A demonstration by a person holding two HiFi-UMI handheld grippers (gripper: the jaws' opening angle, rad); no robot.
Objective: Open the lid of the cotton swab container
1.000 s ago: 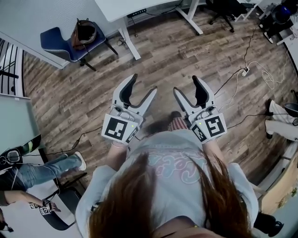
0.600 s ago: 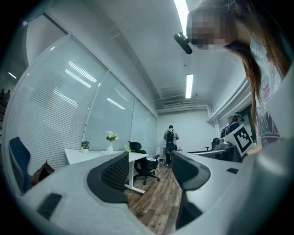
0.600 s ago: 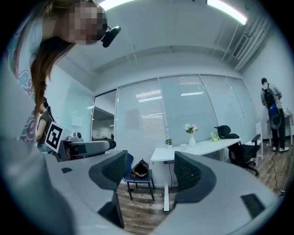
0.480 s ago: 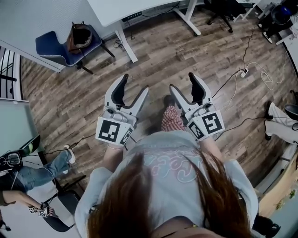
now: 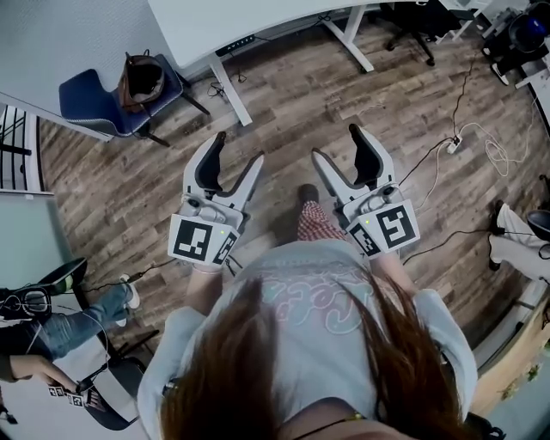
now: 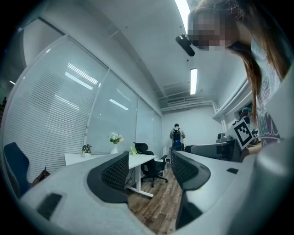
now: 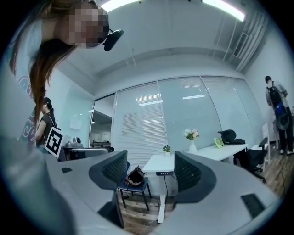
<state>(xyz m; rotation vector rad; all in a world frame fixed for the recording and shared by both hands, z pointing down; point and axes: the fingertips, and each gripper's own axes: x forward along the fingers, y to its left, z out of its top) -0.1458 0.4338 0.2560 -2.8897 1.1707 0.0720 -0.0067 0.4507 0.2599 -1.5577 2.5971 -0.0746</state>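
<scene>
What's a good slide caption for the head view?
Person on a wood floor holds left gripper and right gripper out, both open and empty, facing a white desk and a blue chair.

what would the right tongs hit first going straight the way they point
Probably the brown bag on the blue chair, beside the white desk; nothing shows nearer the right tongs, though depth is unclear.

Left hand-held gripper [image 5: 239, 149], right hand-held gripper [image 5: 337, 143], wide-jawed
</scene>
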